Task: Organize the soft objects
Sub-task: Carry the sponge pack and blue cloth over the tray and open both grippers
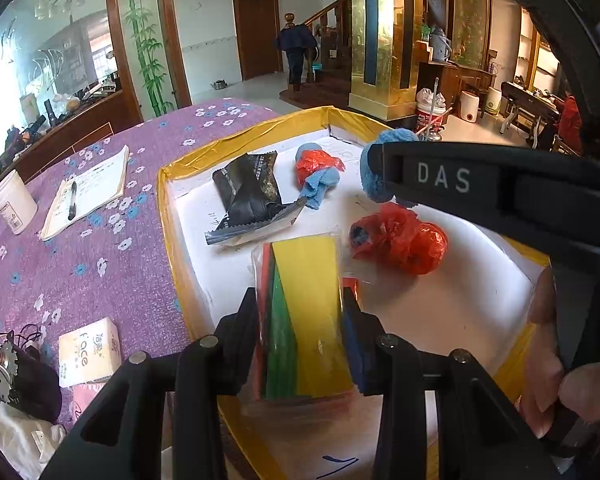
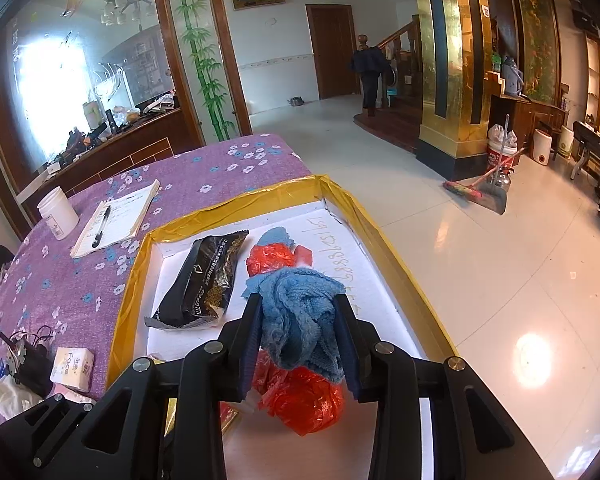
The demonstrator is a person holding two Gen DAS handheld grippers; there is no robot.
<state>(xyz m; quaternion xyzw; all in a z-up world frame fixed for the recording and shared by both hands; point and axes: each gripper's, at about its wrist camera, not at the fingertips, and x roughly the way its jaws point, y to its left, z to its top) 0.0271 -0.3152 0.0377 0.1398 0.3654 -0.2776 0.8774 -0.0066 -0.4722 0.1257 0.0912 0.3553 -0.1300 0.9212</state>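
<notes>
Left tongs [image 1: 300,332] pinch the colored packet [image 1: 304,312] low in the tray [image 1: 236,140], at six o'clock. Right tongs [image 2: 298,332] pinch the blue cloth [image 2: 300,320] above a red bag [image 2: 304,400]; lift each straight and slowly to keep both grips.

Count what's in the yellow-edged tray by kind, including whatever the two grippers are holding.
black snack packet: 1
red plastic bag bundles: 2
blue cloths: 2
pack of coloured sheets: 1
Total: 6
</notes>
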